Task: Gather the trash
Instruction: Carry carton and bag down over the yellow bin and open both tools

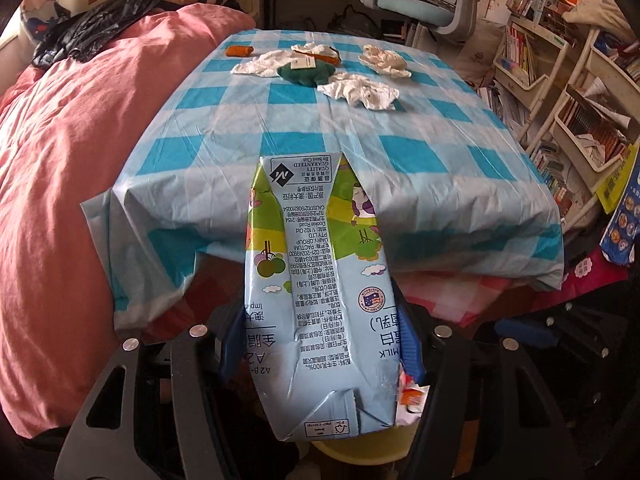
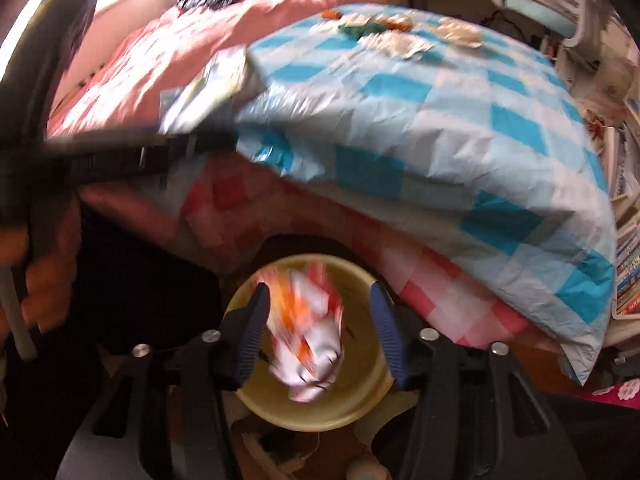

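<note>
My left gripper [image 1: 320, 344] is shut on a flattened light-blue milk carton [image 1: 316, 280], held in front of the table's near edge. The carton also shows blurred in the right wrist view [image 2: 208, 88]. My right gripper [image 2: 320, 328] is open above a yellow bin [image 2: 360, 408]. A crumpled orange-and-white wrapper [image 2: 308, 336] lies between the blue pads, loose over the bin's mouth. The bin's rim shows under the carton in the left view [image 1: 360, 448]. Crumpled white tissues [image 1: 360, 92] lie at the table's far end.
The table has a blue-checked cloth [image 1: 400, 152]. A green plush [image 1: 304, 72] and an orange item [image 1: 239, 51] lie among the tissues. A pink bed [image 1: 72, 160] is on the left. Bookshelves [image 1: 560, 80] stand right, an office chair [image 1: 420, 0] behind.
</note>
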A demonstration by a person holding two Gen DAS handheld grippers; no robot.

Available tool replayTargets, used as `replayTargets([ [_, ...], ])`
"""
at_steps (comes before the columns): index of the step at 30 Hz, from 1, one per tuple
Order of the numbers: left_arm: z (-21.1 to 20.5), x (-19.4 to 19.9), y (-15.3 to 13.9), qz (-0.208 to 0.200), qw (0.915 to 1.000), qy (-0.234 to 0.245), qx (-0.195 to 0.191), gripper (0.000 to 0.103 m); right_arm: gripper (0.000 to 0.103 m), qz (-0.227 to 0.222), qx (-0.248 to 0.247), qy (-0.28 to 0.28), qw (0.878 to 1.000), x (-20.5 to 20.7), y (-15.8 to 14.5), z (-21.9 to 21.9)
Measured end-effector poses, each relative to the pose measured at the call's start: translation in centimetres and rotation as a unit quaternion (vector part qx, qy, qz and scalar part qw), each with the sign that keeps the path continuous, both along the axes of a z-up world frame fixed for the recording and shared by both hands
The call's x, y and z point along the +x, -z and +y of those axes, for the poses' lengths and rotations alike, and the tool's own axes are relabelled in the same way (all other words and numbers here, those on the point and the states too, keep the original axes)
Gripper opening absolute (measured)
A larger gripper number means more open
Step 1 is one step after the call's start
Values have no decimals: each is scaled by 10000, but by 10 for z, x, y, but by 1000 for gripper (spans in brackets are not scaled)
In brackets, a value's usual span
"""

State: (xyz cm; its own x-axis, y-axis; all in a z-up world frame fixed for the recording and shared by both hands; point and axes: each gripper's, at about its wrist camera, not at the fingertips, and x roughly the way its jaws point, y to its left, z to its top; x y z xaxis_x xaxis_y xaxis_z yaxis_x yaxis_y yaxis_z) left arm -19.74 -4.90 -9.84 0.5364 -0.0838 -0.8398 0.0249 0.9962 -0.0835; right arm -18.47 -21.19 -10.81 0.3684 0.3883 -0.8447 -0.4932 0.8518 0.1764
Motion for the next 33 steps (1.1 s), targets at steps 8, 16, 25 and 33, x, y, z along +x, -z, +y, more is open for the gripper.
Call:
replayTargets([
  [8, -30, -28, 25, 648, 9961, 596, 73, 70, 69, -453, 885, 751, 9922, -10, -27, -35],
  [16, -40, -39, 15, 228, 9962, 743, 393, 78, 73, -651, 1266, 1137, 9833, -15, -36, -44],
  [25, -35, -36, -3, -292, 9973, 642, 220, 83, 75, -748, 1314, 1176, 9815, -15, -41, -46],
  [33, -26, -23, -15, -742, 9966, 203, 290, 92, 88, -1475, 1233, 876, 9774, 6, -74, -33],
])
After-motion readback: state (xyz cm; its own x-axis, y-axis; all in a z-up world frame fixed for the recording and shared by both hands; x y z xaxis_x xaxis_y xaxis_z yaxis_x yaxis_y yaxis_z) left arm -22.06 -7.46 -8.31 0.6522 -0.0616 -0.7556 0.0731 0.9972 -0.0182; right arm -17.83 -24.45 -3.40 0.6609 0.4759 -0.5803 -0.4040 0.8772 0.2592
